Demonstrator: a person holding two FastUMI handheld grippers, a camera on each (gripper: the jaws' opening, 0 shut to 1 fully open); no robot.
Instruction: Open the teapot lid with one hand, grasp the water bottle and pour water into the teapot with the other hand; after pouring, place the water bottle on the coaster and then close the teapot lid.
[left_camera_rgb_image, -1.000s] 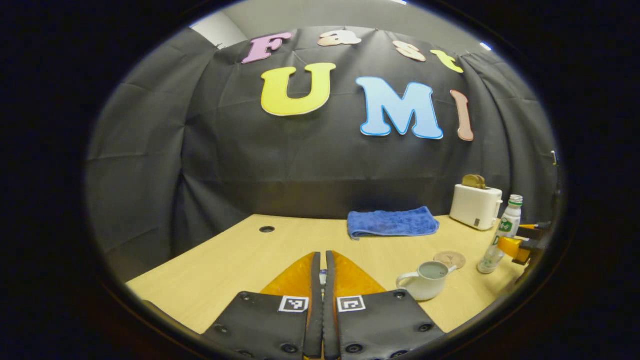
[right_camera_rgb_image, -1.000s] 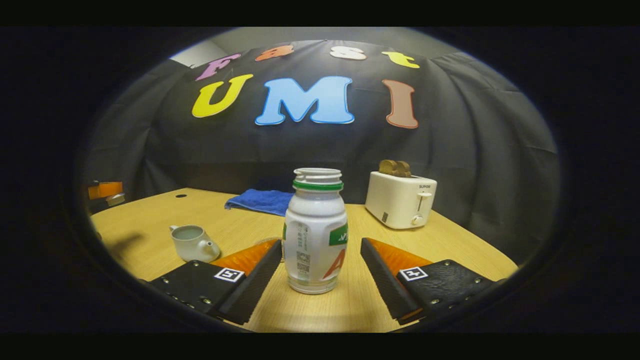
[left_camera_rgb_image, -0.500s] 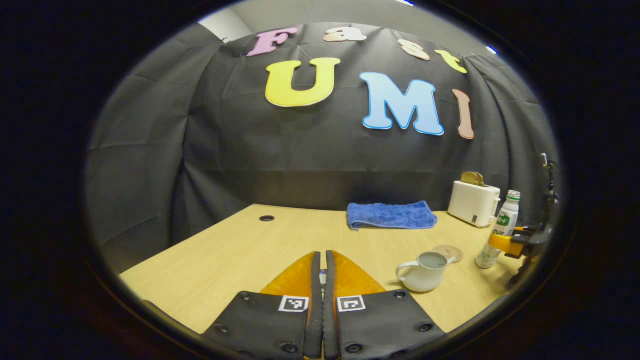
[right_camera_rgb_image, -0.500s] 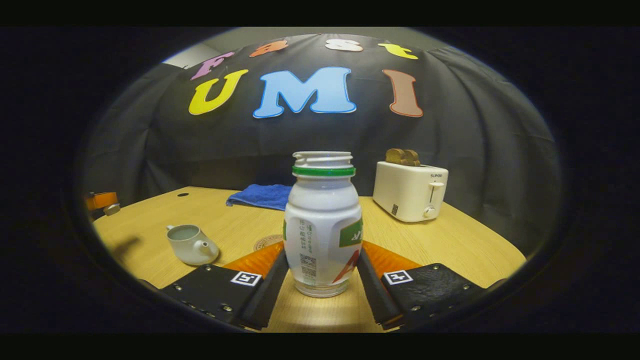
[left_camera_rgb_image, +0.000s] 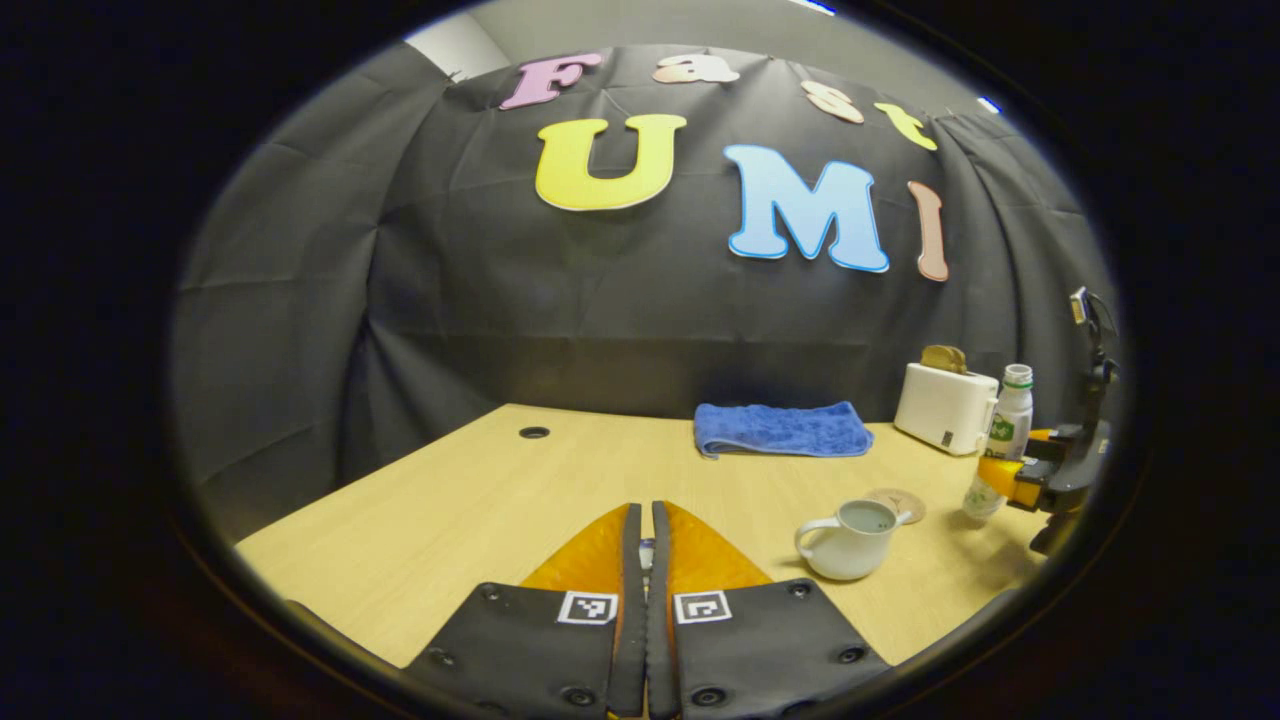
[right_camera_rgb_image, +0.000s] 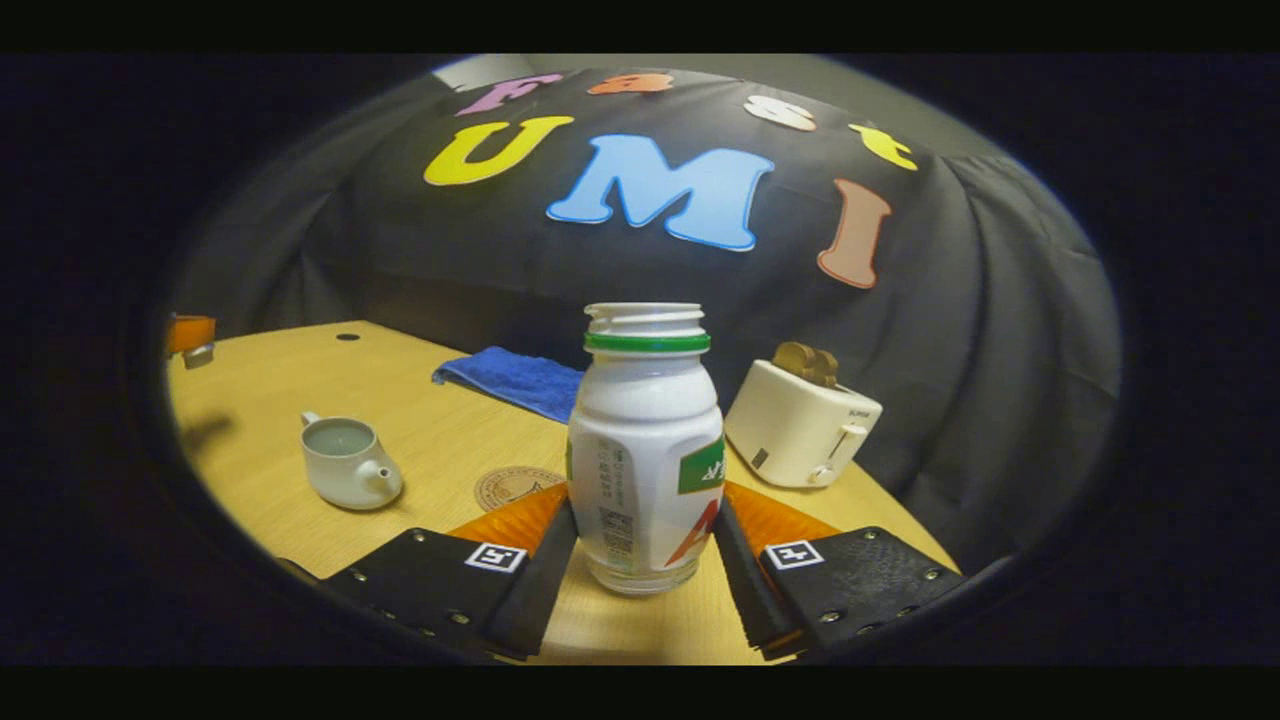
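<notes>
Gripping the white plastic water bottle (right_camera_rgb_image: 645, 450) with its green neck ring and open mouth, the right gripper (right_camera_rgb_image: 645, 560) has both fingers pressed against the bottle's lower sides. In the left gripper view that same bottle (left_camera_rgb_image: 1002, 440) stands at the far right, with the right gripper (left_camera_rgb_image: 1030, 480) clamped on it and a shadow falling on the wood below; whether its base touches the light wooden table (left_camera_rgb_image: 480, 500) I cannot tell. The left gripper (left_camera_rgb_image: 646, 570) has its fingers pressed together, with something small and pale caught between them, too hidden to name. The small white ceramic teapot (left_camera_rgb_image: 850, 540) sits lidless on the table, liquid showing inside, its handle turned toward the left gripper. In the right gripper view the teapot (right_camera_rgb_image: 345, 462) lies to the left, spout facing the camera side. The round brown coaster (right_camera_rgb_image: 515, 486) rests flat between teapot and bottle, just behind the gripper's finger; it also appears just beyond the teapot (left_camera_rgb_image: 897, 504) in the left gripper view. A folded blue cloth (left_camera_rgb_image: 780, 428) lies near the back wall, and a white toaster (right_camera_rgb_image: 800, 425) holding toast stands beside it.
</notes>
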